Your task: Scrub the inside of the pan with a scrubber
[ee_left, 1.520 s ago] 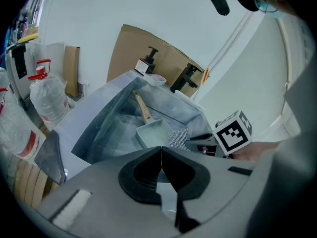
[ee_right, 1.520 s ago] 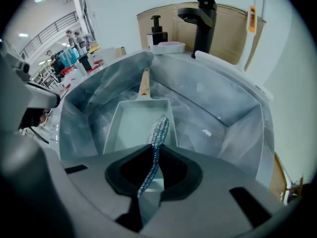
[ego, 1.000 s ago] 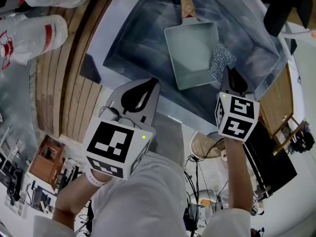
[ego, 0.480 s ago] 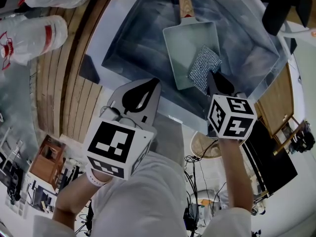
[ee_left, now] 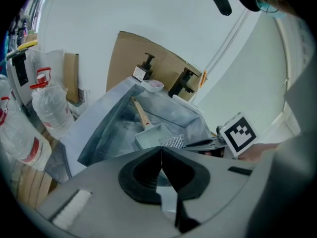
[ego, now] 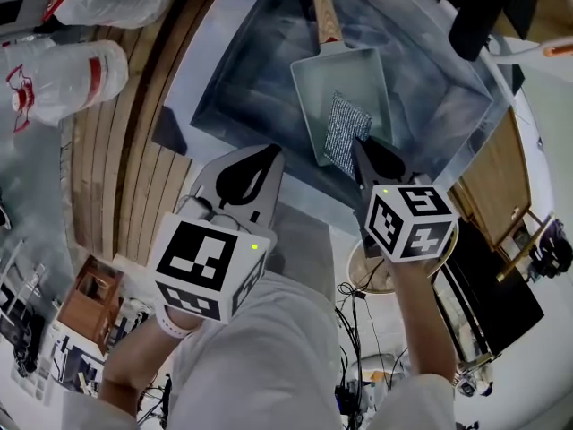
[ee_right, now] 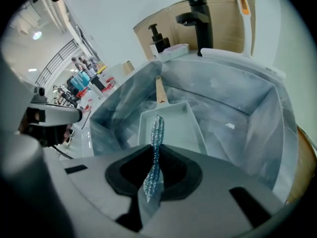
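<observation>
A pale rectangular pan [ego: 345, 79] with a wooden handle [ego: 322, 12] lies in the sink [ego: 242, 79]. My right gripper [ego: 360, 150] is shut on a flat silvery scrubber [ego: 338, 133], which hangs over the pan's near half. In the right gripper view the scrubber [ee_right: 156, 143] stands edge-on between the jaws, above the pan [ee_right: 181, 128]. My left gripper [ego: 260, 164] is shut on nothing and is held over the sink's near rim, left of the pan. In the left gripper view the pan [ee_left: 151, 135] and scrubber [ee_left: 173, 142] show beyond the closed jaws.
The sink is lined with crinkled plastic film. A black faucet [ee_right: 198, 16] and a soap pump [ee_right: 158, 41] stand at its far rim. Plastic bottles [ego: 63, 70] lie on the wooden slats [ego: 107, 168] to the left. A wooden shelf [ego: 488, 182] is at the right.
My right gripper has carried the scrubber leftward, from beside the pan's right rim to over the pan's inside. The left gripper has stayed in place.
</observation>
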A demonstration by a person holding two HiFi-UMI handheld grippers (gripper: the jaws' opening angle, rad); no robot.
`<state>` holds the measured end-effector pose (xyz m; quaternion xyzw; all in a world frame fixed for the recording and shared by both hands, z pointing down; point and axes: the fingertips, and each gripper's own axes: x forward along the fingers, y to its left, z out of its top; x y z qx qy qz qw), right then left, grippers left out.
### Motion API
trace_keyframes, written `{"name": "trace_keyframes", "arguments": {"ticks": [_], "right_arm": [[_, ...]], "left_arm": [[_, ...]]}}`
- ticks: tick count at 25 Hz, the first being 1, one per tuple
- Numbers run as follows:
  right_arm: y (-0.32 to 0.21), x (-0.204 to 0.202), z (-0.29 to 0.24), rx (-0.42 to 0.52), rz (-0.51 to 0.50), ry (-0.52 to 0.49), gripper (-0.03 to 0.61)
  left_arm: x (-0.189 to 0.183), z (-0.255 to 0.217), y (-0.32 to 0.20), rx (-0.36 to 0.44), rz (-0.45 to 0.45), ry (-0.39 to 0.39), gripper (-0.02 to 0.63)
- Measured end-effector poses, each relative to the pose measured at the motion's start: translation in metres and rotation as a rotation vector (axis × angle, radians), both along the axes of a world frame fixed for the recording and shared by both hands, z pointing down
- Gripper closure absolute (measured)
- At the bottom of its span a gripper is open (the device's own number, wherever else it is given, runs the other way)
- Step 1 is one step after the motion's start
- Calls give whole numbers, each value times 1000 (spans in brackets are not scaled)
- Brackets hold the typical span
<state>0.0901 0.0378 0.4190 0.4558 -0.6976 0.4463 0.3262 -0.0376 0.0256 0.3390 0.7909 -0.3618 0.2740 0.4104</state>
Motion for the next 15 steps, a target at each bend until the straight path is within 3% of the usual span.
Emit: {"name": "trace_keyframes", "arguments": {"ticks": [9,15], "right_arm": [[14,18,-74,158,-2,97,541],[23,27,-133,264,65,94,540]], "left_arm": [[-7,-56,4,71,-19,9,608],[-9,-97,21,136,-1,5,607]]}}
